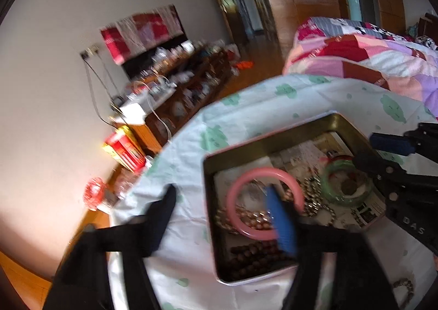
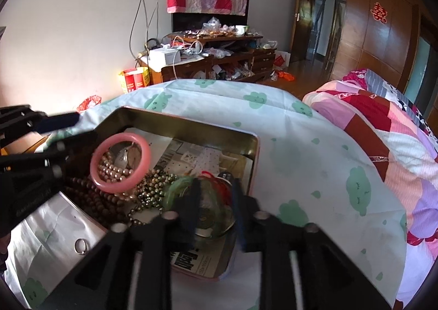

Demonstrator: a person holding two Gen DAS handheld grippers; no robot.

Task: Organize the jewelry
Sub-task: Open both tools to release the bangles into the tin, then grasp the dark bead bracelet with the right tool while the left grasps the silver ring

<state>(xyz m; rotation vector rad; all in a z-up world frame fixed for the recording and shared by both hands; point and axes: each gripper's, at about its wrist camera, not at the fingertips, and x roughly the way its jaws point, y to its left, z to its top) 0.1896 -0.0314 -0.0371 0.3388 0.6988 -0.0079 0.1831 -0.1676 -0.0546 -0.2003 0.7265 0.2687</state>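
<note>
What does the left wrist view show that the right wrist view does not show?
Only the left wrist view shows a bead string on the cloth outside the tin. Only the right wrist view shows a small silver ring on the cloth. Both show the tin, the pink bangle and the green bangle.

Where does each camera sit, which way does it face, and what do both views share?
Left wrist: on the left tongs, facing down at the tin; own open fingers show, the right tongs enter at right.
Right wrist: on the right tongs, facing down at the tin; own fingers straddle the green bangle, the left tongs enter at left.
Shared: tin, pink bangle, green bangle, bead strands, cloud-print cloth.
</note>
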